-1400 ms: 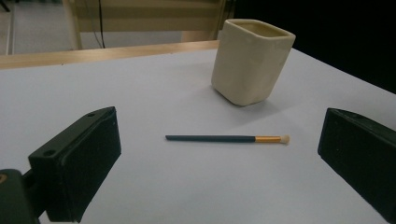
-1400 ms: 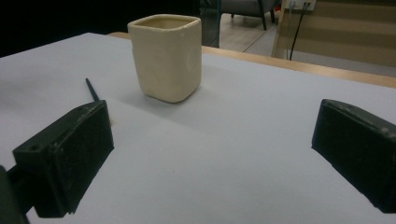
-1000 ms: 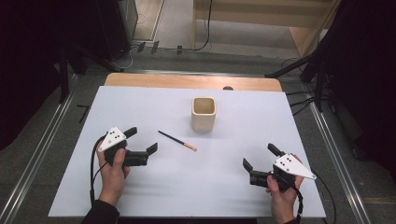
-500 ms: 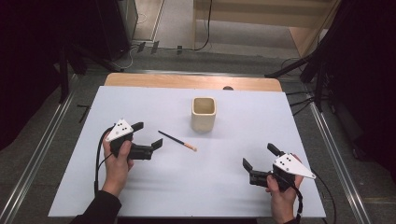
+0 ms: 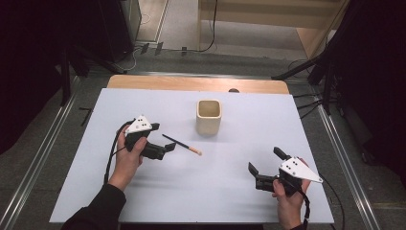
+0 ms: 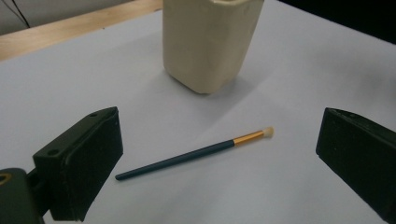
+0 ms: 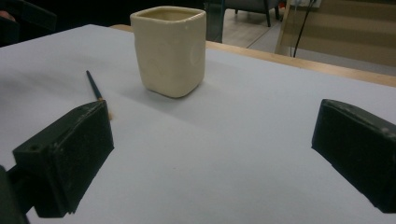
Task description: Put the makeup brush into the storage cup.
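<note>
A thin dark brush [image 5: 181, 144] with a gold ferrule and pale tip lies on the white table top [image 5: 158, 201], left of a cream square cup [image 5: 209, 116] that stands upright. My left gripper [image 5: 165, 149] is open just left of the brush's handle end. In the left gripper view the brush [image 6: 187, 156] lies on the table ahead, between the lines of the two wide-apart jaws, with the cup [image 6: 210, 42] behind it. My right gripper [image 5: 266, 161] is open near the front right with nothing in it. Its view shows the cup [image 7: 169, 51] and the brush [image 7: 93, 84] farther off.
A wooden strip [image 5: 191, 84] runs along the table's far edge. Metal rails [image 5: 43, 158] flank the table on both sides. Cables trail from each gripper back toward the person's forearms.
My left gripper has moved right, toward the brush, and its jaws now reach the handle end. The right gripper, the brush and the cup have stayed put.
</note>
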`<state>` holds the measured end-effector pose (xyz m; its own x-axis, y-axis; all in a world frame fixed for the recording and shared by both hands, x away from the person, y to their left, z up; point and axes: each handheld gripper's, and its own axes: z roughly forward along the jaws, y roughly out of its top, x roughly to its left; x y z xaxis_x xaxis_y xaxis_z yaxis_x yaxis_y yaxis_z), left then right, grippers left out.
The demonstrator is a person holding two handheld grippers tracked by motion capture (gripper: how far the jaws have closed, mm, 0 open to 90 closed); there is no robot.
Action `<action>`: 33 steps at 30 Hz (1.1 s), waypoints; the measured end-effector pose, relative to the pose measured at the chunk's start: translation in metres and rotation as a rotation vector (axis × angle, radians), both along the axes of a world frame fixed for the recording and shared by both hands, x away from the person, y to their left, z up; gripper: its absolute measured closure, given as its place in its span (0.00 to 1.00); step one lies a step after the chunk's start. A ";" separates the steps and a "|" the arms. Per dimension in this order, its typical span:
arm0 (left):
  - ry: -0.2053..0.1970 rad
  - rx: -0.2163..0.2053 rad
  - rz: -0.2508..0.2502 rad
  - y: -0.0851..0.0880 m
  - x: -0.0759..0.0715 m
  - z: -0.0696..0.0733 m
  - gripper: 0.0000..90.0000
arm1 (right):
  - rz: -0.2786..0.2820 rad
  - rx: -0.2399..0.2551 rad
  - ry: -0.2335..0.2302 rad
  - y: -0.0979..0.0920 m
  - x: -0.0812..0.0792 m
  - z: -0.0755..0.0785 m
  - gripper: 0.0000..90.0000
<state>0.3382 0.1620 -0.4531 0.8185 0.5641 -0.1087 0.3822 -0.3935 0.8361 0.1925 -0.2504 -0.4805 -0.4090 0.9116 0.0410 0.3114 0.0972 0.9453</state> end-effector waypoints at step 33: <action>0.127 0.596 -0.283 -0.062 0.056 -0.011 0.01 | 0.006 -0.003 0.023 -0.001 0.003 -0.004 0.00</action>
<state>0.3944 0.0998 -0.4642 0.9450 0.3234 0.0495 0.2779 -0.8734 0.4000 0.1952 -0.2509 -0.4842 -0.4130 0.9095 0.0478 0.3327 0.1018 0.9375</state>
